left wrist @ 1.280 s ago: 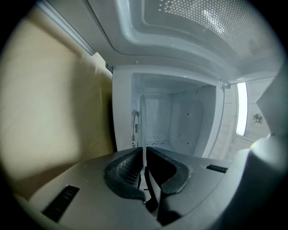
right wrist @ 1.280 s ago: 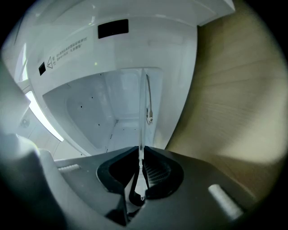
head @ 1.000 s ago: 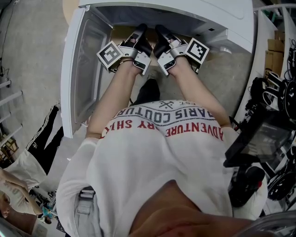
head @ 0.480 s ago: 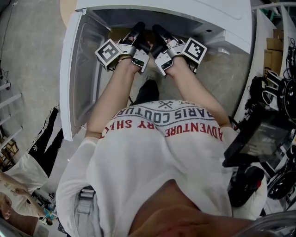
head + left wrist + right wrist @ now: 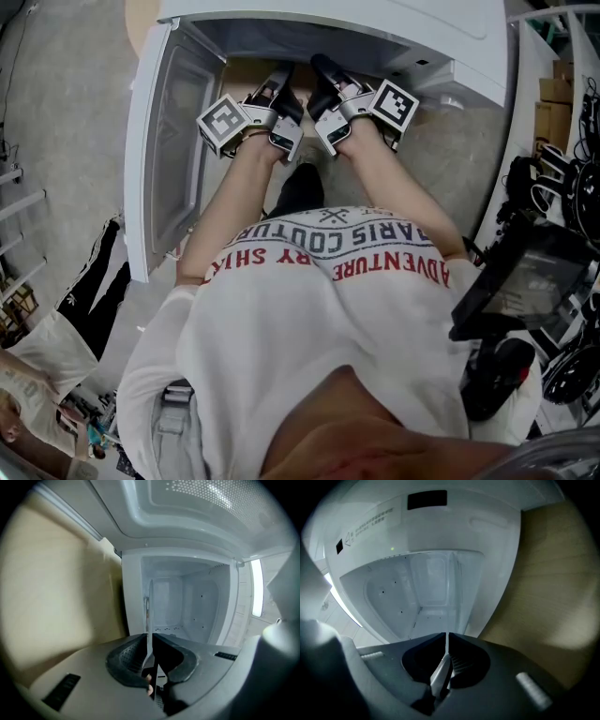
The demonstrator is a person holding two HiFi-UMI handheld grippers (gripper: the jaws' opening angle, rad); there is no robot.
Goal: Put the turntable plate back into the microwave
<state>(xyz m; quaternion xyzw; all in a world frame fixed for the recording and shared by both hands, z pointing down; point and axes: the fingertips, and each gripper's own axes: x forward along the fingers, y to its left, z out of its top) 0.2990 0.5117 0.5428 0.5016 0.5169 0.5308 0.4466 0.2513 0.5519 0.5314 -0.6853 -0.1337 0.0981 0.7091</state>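
The white microwave [image 5: 375, 28] stands open, its door [image 5: 173, 150] swung out to the left. Both grippers reach into its mouth side by side. The clear glass turntable plate shows only edge-on, as a thin upright sliver [image 5: 149, 606] between the left jaws and a thin line [image 5: 446, 641] between the right jaws. My left gripper [image 5: 149, 644] is shut on the plate's rim, and my right gripper [image 5: 446, 648] is shut on it too. The empty white cavity [image 5: 187, 602] lies straight ahead of both. In the head view the left gripper [image 5: 281, 80] and right gripper [image 5: 323, 75] sit close together; the plate itself cannot be made out there.
A pale wooden surface [image 5: 56, 583] lies beside the microwave. The open door hems in the left side. Black equipment [image 5: 525, 272] and cluttered shelves [image 5: 562, 94] stand at the right. Another person's striped trouser leg [image 5: 84, 291] is at the lower left.
The left gripper has drawn back a little toward the person. The right gripper has barely moved. Both stay shut on the plate.
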